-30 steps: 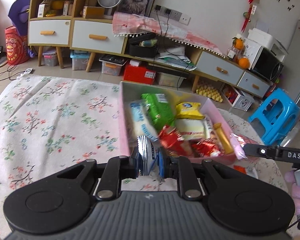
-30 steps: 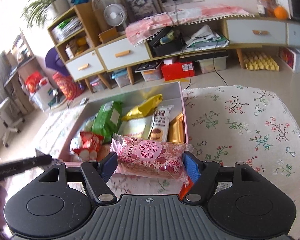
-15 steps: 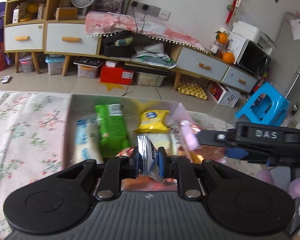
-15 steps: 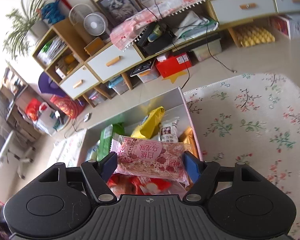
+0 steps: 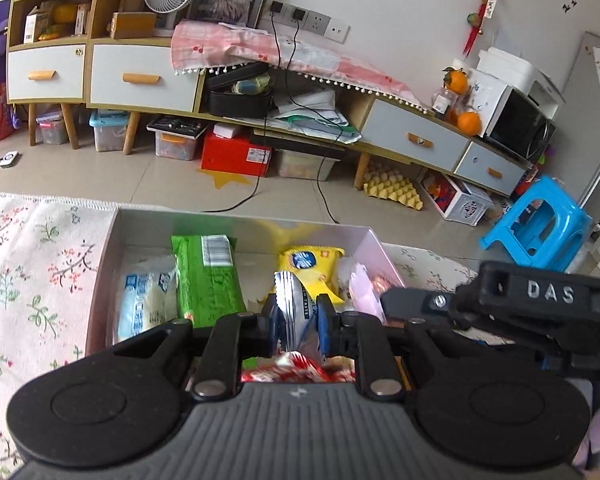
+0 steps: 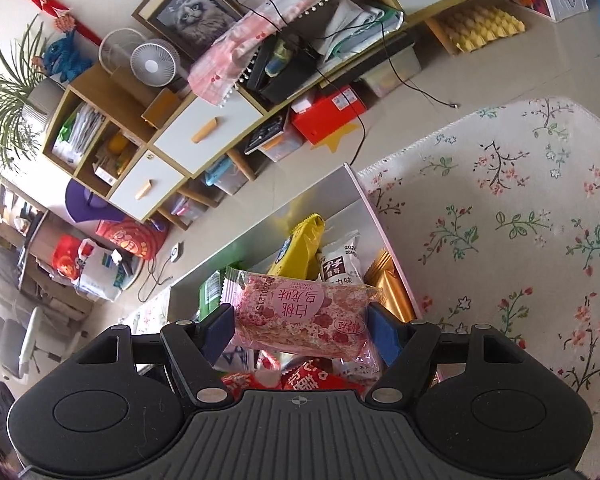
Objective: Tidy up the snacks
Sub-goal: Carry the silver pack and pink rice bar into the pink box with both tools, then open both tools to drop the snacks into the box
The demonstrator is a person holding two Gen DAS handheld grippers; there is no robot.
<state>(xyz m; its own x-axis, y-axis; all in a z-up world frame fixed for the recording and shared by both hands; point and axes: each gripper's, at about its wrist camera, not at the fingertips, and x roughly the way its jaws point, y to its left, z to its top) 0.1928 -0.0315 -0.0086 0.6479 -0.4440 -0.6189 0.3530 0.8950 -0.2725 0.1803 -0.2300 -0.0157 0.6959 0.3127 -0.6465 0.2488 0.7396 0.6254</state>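
Observation:
My left gripper (image 5: 296, 320) is shut on a thin silver and blue snack packet (image 5: 294, 310), held on edge above the pink snack box (image 5: 382, 250). Inside the box lie a green packet (image 5: 208, 274), a white and blue packet (image 5: 144, 300), a yellow packet (image 5: 312, 268) and red wrappers (image 5: 296, 370). My right gripper (image 6: 300, 330) is shut on a pink peach-flavour snack bag (image 6: 300, 314), held crosswise over the same box (image 6: 364, 196). Its black body (image 5: 520, 312) reaches in from the right in the left wrist view.
The box sits on a floral tablecloth (image 6: 520, 232) that spreads left (image 5: 32, 280) and right of it. Beyond the table edge is tiled floor, a long low cabinet (image 5: 140, 80) with storage bins under it, and a blue plastic stool (image 5: 540, 220).
Both grippers have moved in over the box with their packets still held. The right wrist view has rolled, so the room now looks tilted. The right gripper now crowds the left view's right side.

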